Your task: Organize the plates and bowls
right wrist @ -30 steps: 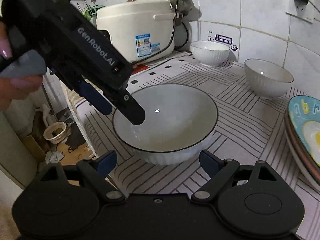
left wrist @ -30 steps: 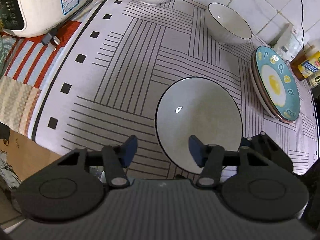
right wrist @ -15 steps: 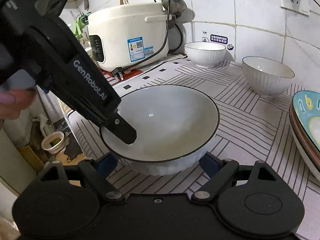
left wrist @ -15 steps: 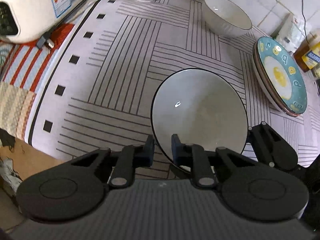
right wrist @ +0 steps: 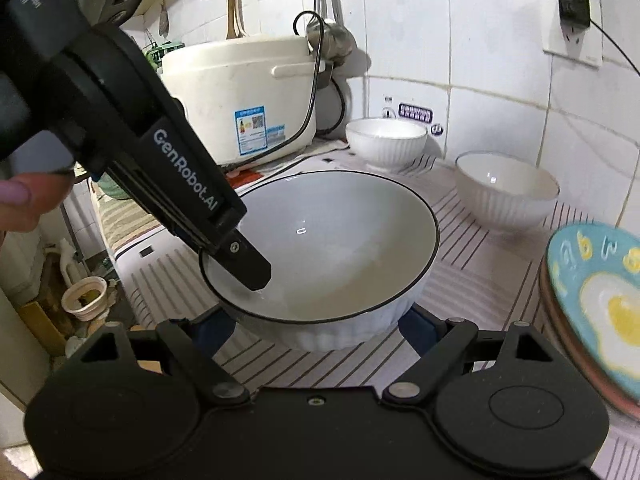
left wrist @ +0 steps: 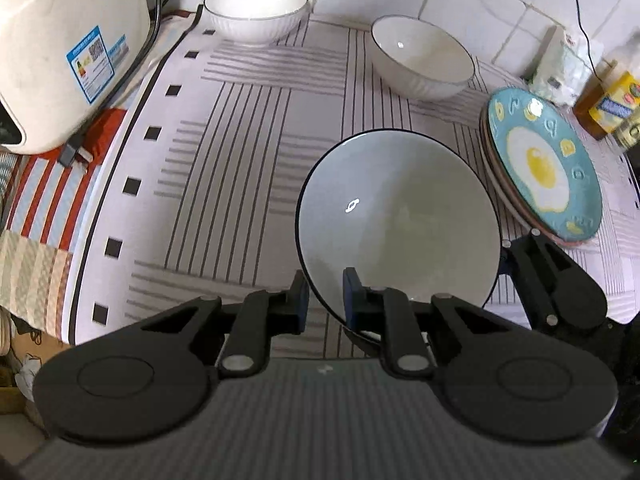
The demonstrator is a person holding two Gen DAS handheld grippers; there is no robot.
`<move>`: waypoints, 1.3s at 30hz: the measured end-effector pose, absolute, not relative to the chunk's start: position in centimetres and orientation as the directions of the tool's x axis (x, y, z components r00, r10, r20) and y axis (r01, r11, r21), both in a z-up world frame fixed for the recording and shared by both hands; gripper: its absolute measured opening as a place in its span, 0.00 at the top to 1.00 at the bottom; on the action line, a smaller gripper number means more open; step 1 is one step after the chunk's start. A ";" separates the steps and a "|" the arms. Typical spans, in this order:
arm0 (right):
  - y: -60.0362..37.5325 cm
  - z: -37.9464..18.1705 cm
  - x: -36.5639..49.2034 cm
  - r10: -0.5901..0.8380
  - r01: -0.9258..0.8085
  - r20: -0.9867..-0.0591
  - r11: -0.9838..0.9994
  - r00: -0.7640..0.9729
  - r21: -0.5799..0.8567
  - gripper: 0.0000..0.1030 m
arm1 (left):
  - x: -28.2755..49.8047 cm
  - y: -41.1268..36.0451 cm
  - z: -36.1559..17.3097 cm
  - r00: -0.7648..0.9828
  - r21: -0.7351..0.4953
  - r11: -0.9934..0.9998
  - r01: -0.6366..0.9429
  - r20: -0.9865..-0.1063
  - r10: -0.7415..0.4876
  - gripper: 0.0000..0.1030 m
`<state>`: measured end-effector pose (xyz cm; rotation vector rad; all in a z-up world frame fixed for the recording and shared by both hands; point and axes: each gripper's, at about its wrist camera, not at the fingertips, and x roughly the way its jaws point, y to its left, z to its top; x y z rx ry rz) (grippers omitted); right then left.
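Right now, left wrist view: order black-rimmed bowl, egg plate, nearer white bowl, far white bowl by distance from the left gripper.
1. black-rimmed bowl: its rim sits between the left gripper fingers.
2. egg plate: right, atop a plate stack.
3. nearer white bowl: ahead, right of centre.
4. far white bowl: back left, by the wall.

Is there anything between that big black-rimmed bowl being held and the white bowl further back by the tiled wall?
Nothing: in the left wrist view only bare striped tablecloth separates the large black-rimmed white bowl from the small ribbed white bowl.
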<state>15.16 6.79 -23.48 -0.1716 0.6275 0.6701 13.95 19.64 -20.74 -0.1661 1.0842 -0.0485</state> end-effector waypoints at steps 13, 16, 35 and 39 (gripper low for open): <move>6.4 -23.7 19.7 0.491 -0.588 -0.609 0.807 0.623 0.050 0.12 | 19.1 18.4 -21.6 0.474 -0.112 0.993 -0.049 -0.877 -0.075 0.84; 6.5 -24.3 20.6 0.471 -0.566 -0.622 0.823 0.626 0.054 0.12 | 20.1 18.1 -22.6 0.482 -0.104 0.994 -0.044 -0.873 -0.070 0.84; 5.4 -22.3 20.2 0.421 -0.550 -0.670 0.835 0.611 0.023 0.11 | 19.7 17.3 -20.9 0.488 -0.059 0.996 -0.067 -0.873 -0.019 0.68; 3.4 -19.9 19.3 0.434 -0.511 -0.642 0.856 0.632 0.076 0.10 | 18.7 17.0 -19.1 0.504 -0.048 0.998 -0.045 -0.863 -0.019 0.59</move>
